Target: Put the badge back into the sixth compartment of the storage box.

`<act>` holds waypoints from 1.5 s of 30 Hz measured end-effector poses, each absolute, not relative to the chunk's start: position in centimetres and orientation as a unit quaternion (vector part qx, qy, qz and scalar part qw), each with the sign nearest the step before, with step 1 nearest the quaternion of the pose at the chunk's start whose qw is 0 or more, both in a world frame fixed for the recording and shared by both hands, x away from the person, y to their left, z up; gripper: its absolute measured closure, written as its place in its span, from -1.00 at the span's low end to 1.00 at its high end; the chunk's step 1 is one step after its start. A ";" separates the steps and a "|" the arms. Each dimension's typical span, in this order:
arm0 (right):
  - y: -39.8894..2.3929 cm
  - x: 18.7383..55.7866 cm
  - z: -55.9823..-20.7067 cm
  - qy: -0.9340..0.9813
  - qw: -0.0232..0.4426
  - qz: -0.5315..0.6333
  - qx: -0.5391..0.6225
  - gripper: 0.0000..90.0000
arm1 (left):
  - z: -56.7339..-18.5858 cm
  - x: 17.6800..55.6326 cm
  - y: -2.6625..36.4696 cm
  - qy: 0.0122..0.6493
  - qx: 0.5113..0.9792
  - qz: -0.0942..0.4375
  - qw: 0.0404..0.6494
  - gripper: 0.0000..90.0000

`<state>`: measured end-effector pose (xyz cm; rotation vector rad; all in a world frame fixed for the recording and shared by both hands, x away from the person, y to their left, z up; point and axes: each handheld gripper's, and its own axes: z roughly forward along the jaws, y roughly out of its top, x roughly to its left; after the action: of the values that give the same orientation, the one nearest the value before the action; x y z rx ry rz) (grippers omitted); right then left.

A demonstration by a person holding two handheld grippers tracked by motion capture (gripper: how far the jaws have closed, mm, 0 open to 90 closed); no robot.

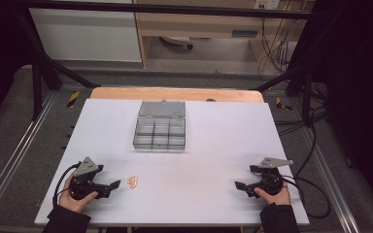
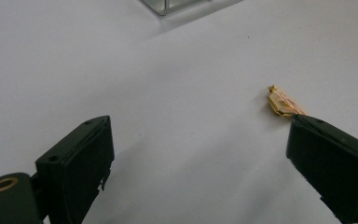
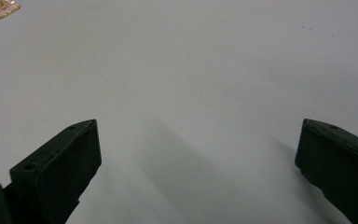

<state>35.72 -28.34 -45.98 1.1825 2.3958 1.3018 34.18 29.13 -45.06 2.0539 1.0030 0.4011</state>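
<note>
So the job in front of me looks like picking up that tiny gold clip (image 1: 133, 181) and getting it over to the clear compartment box (image 1: 160, 132). The clip sits low and left of centre in the high view, flat on the white counter (image 1: 213, 145), just beside the tip of my left gripper (image 1: 110, 185). The box is up in the middle of that frame with its lid flipped back, well apart from the clip.

My take on doing this well: the clip is thin and lies flat, so I'd swing the left gripper until the clip sits between the jaws rather than off to one side. In the left gripper view the clip (image 2: 283, 103) is right at the tip of the right-hand jaw, not centred at all. I'd go low, nearly scraping the counter, and close slowly so it doesn't skid away.

Left jaws are wide apart and holding nothing; whether that one jaw tip actually touches the clip, I can't tell. The right gripper (image 1: 245, 186) is at the lower right of the high view, jaws also spread wide and empty over bare counter.
</note>
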 end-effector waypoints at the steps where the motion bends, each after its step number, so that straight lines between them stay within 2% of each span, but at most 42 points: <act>1: -28.4 35.7 -46.0 0.804 0.086 0.437 0.395 -0.99 | -45.1 34.2 29.1 0.397 0.811 0.159 0.399 -0.83; 45: -28.2 35.6 -46.1 0.810 0.079 0.430 0.391 -0.99 | -44.0 34.5 27.1 0.410 0.807 0.158 0.395 -0.79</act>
<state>35.61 -28.18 -46.10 1.1688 2.4254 1.2854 34.50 27.06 -43.96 2.0459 1.0398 0.4014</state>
